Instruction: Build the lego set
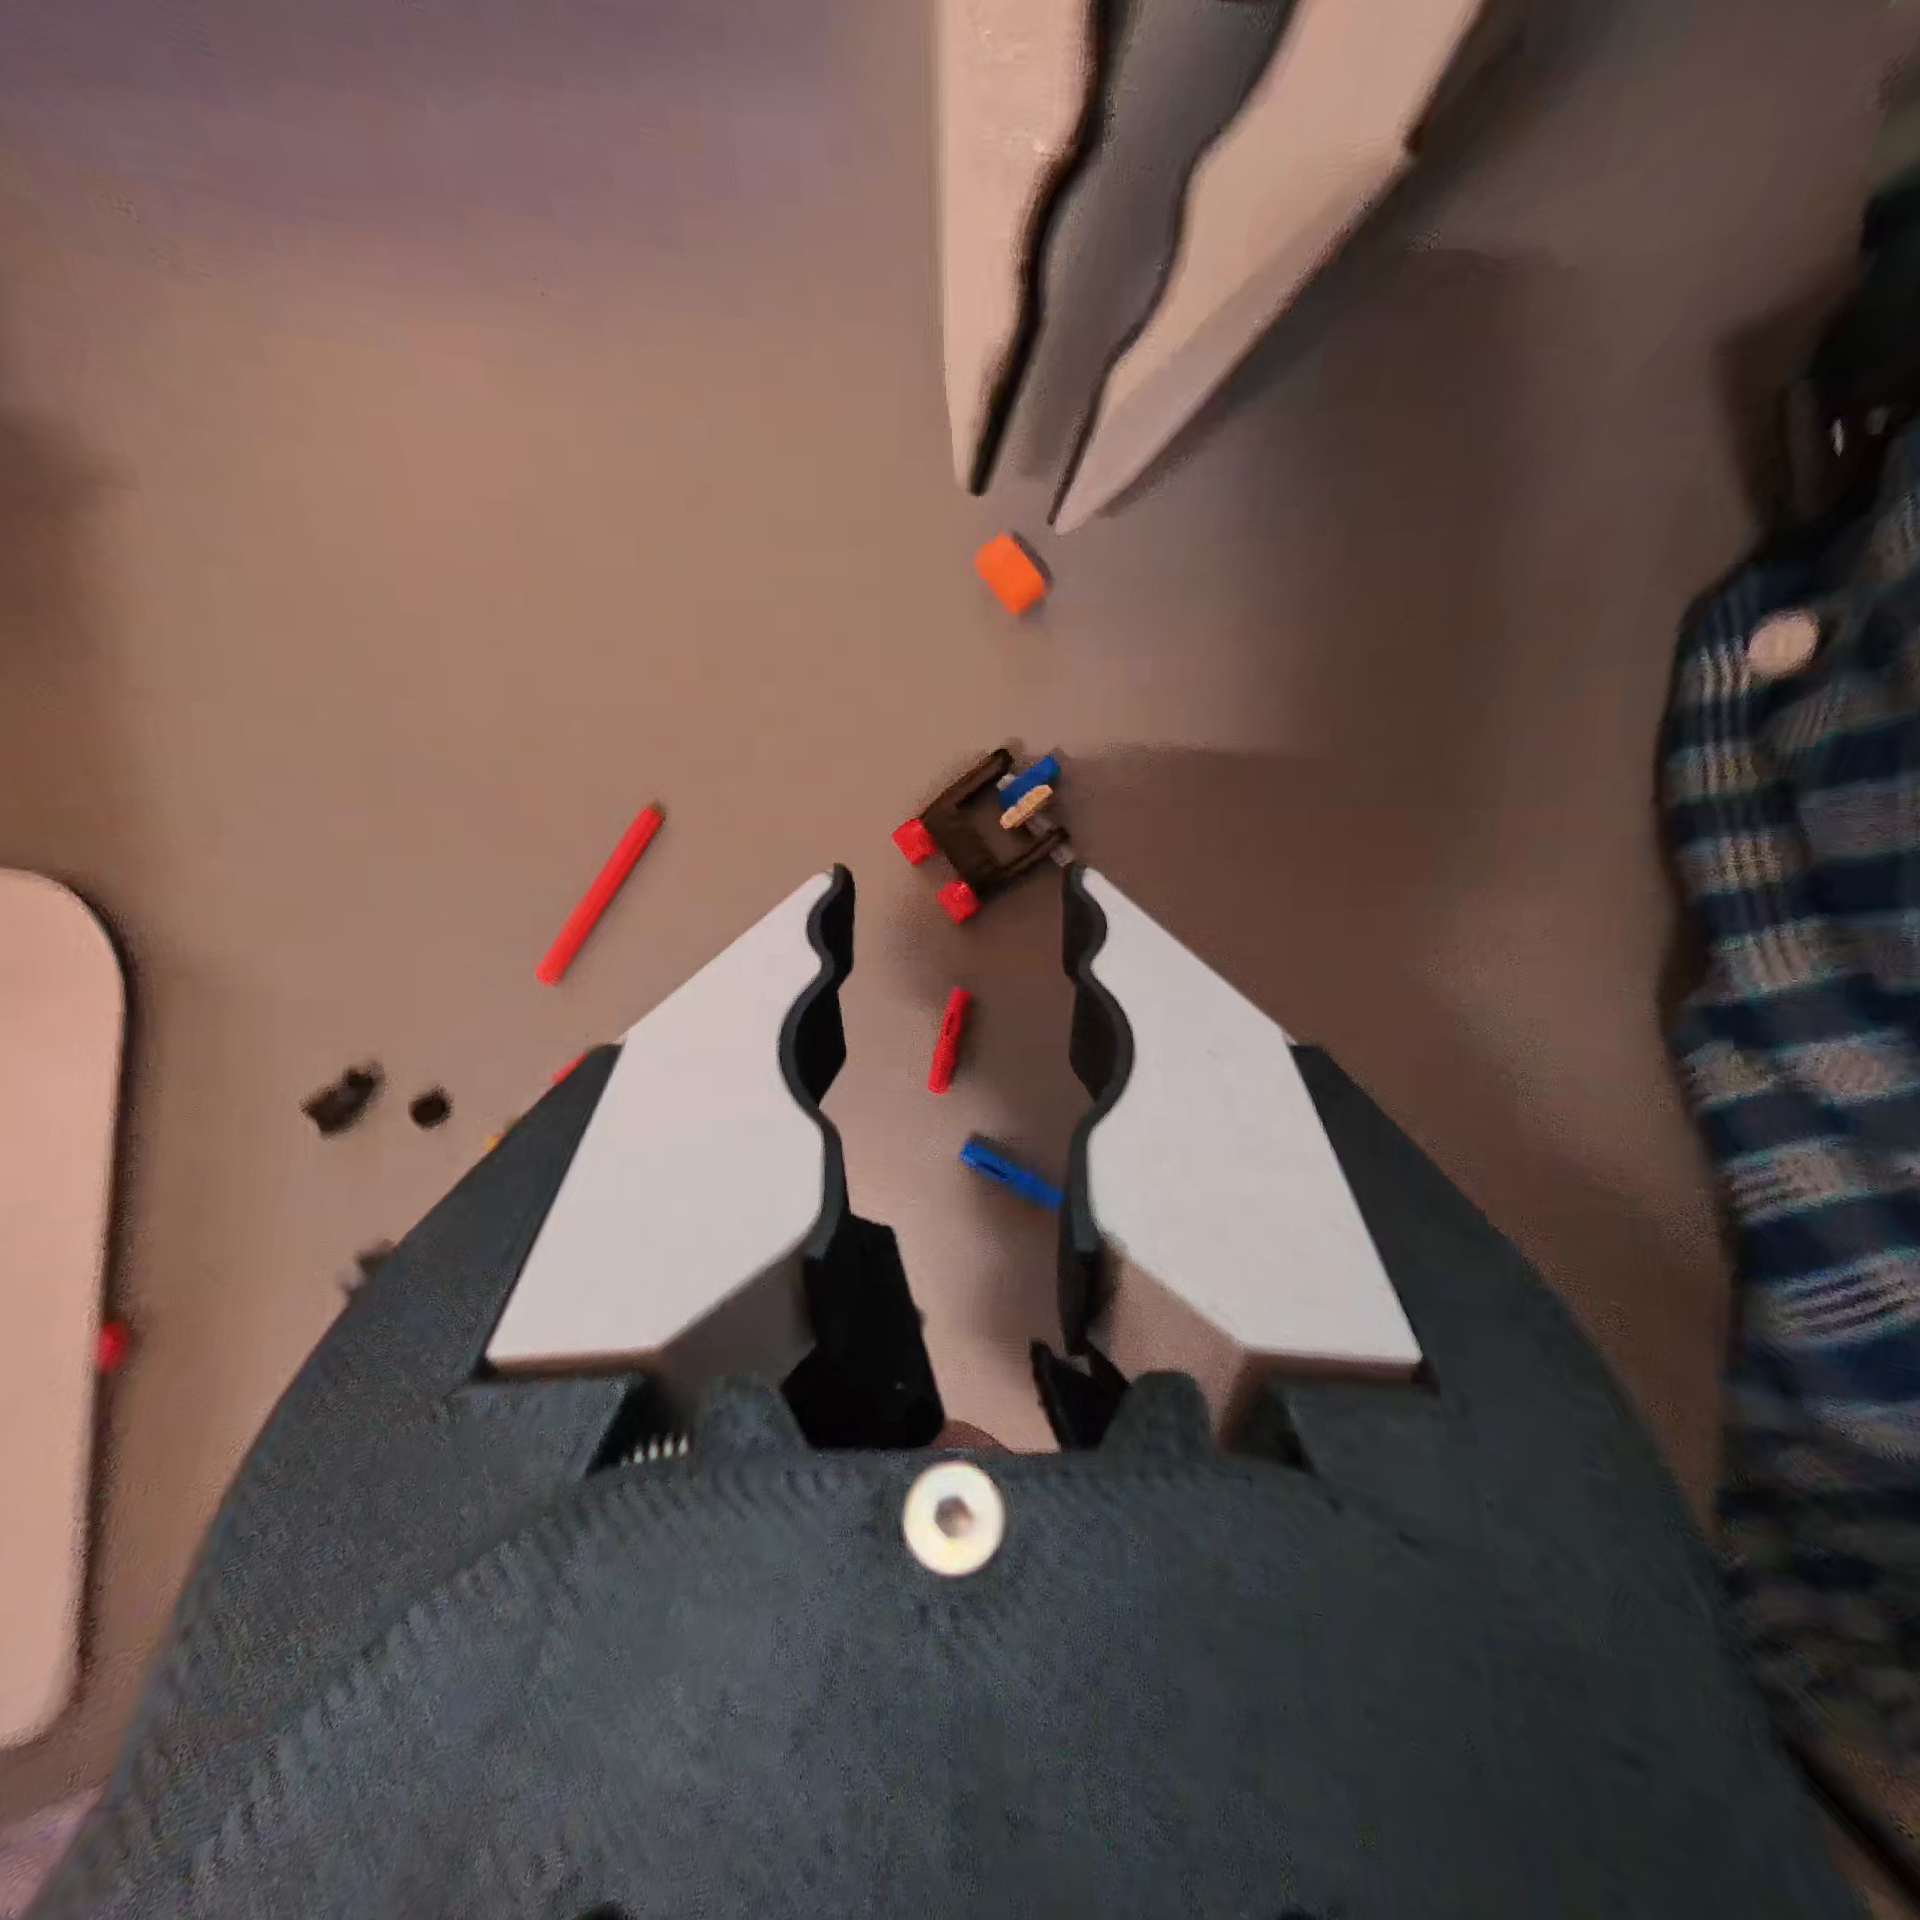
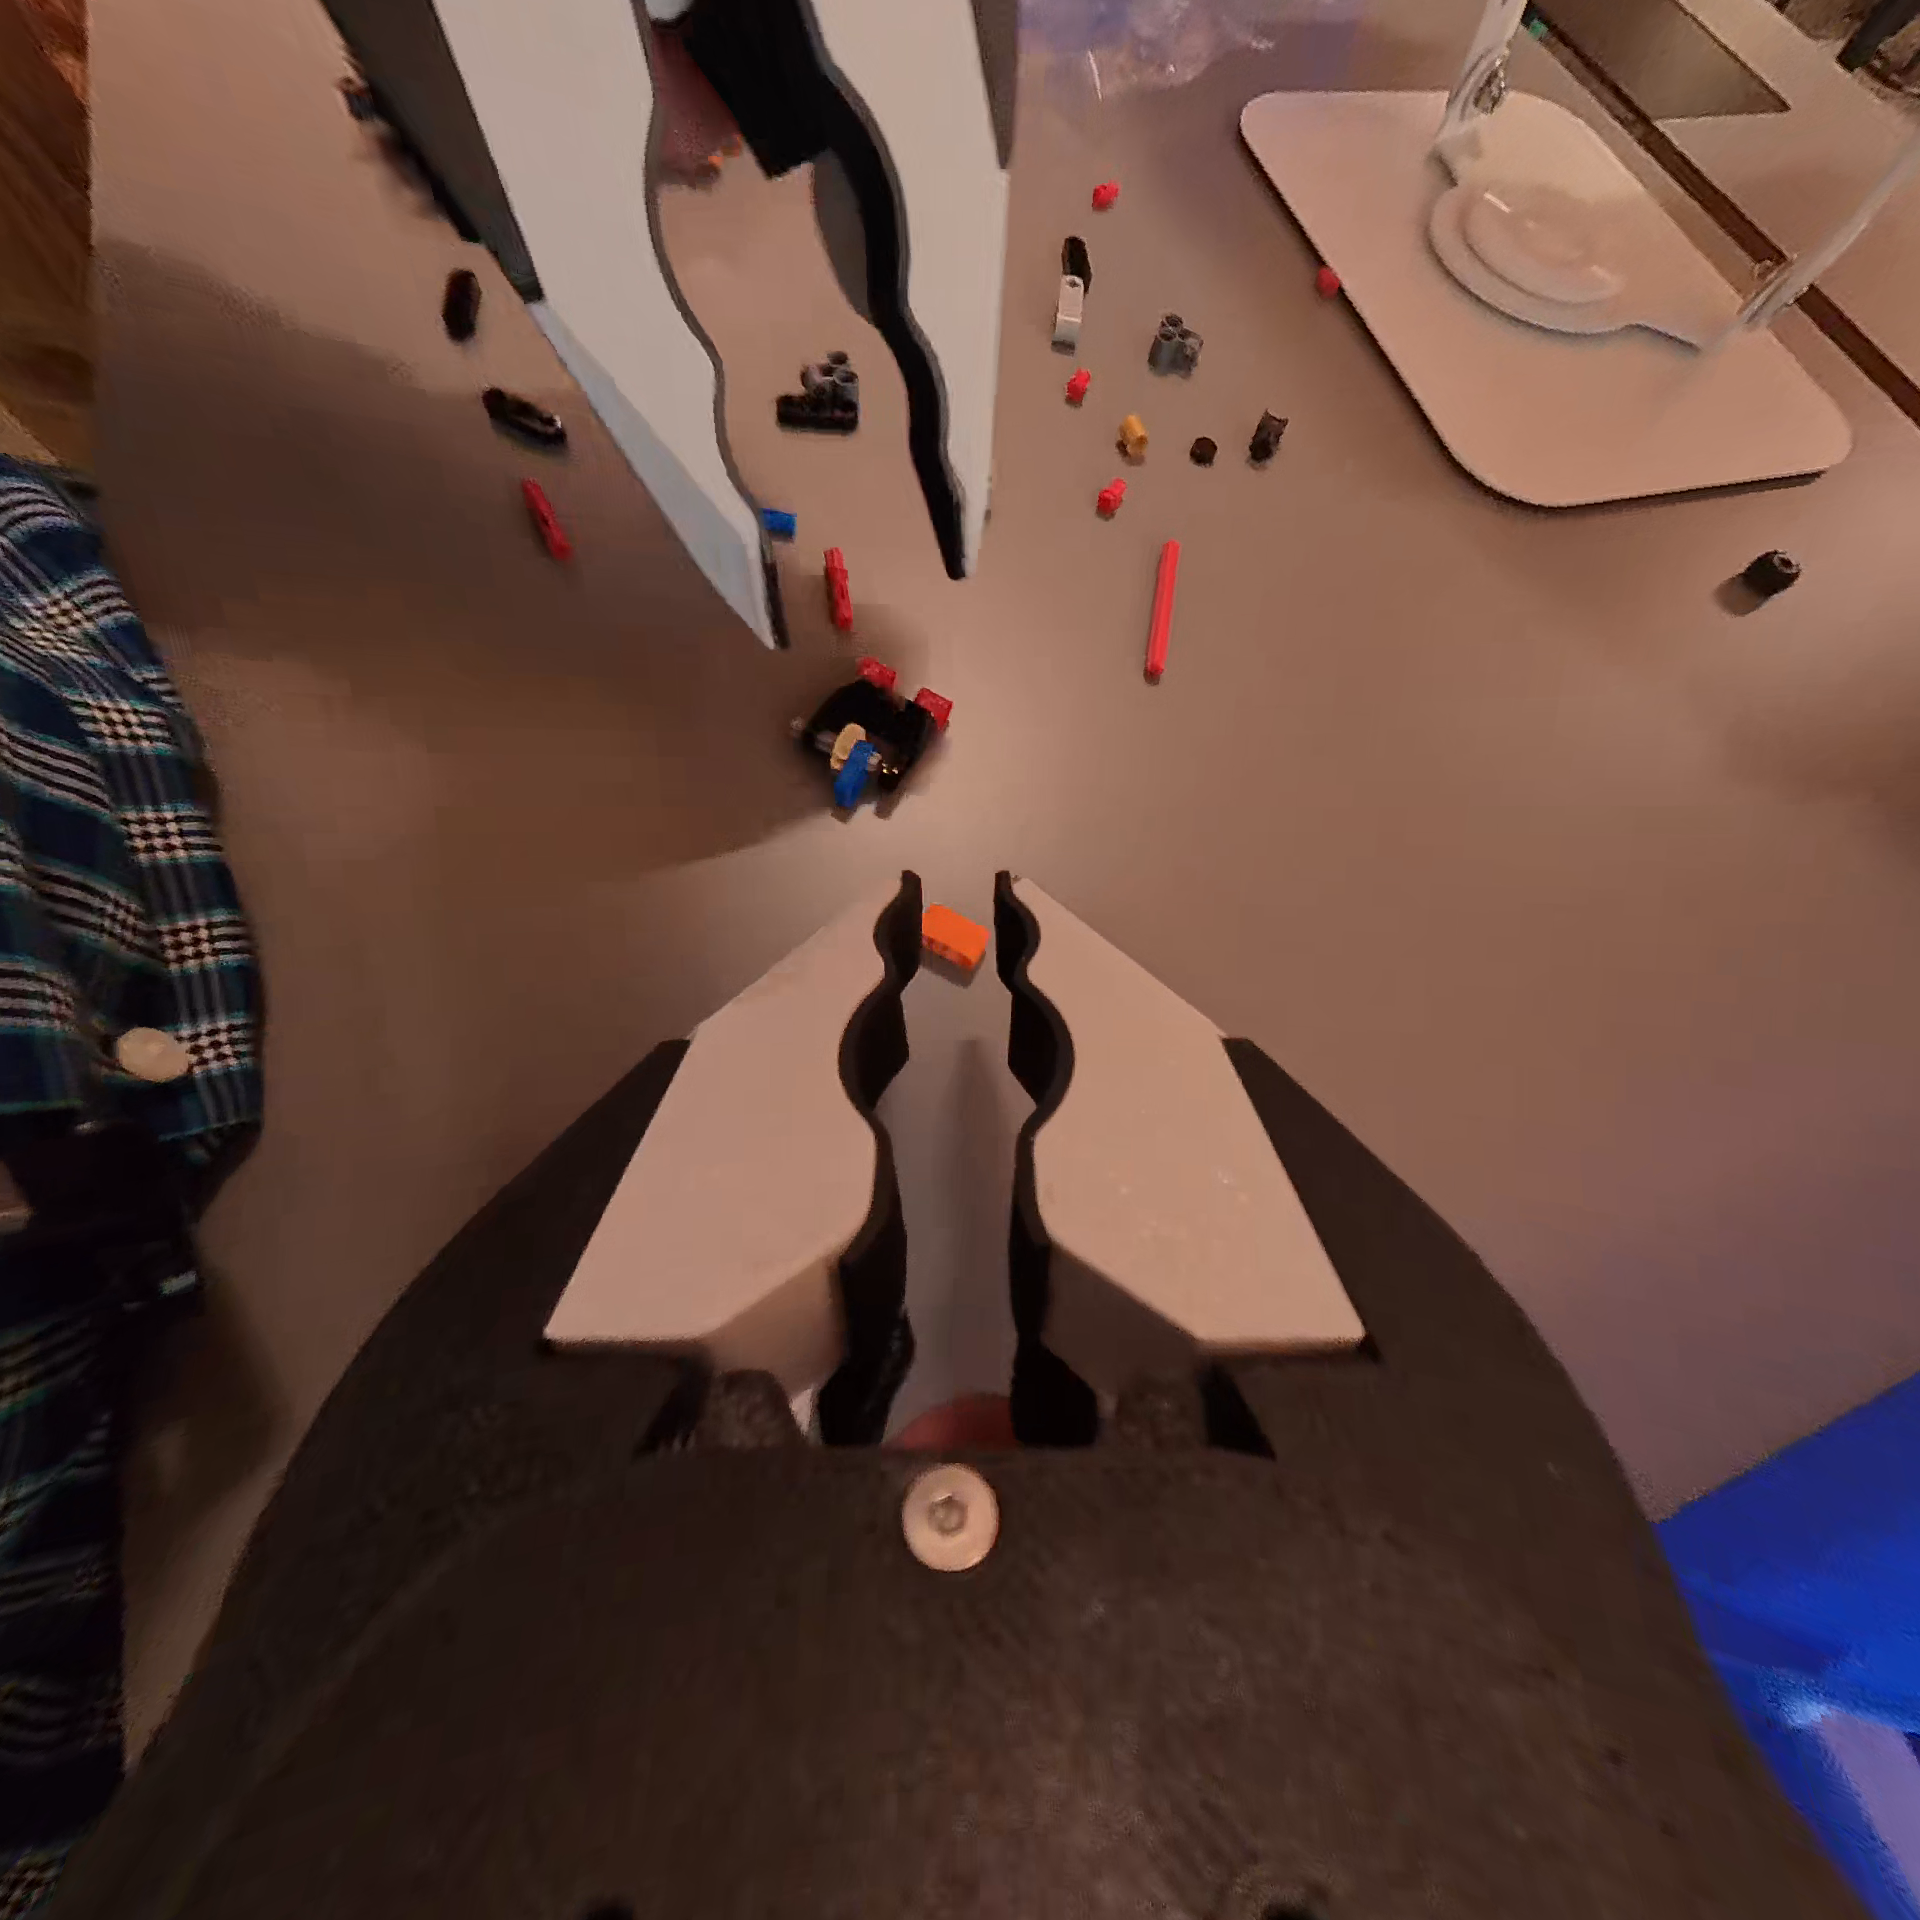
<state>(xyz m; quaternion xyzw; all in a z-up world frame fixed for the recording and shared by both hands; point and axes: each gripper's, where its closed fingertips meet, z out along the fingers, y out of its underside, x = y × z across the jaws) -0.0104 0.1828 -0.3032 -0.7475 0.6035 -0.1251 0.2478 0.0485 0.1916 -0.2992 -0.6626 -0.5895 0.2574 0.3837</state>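
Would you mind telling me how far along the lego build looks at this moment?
Done: only a small black sub-assembly with red, blue and tan pieces stands joined on the brown table.

In hand: nothing yet. The right gripper is open, its tips flanking the small orange brick without visibly clamping it; the left gripper is open near the sub-assembly.

Left: most of it; the long red axle and many small pieces lie loose.

Matt smooth tabletop [image 2: 1455,831], glossy plastic orange brick [image 2: 954,938] on it, rough-textured dark plastic gripper body [image 2: 935,1714] with shiny metal screw [image 2: 949,1516], woven checked cloth sleeve [image 2: 104,831] beside the tabletop
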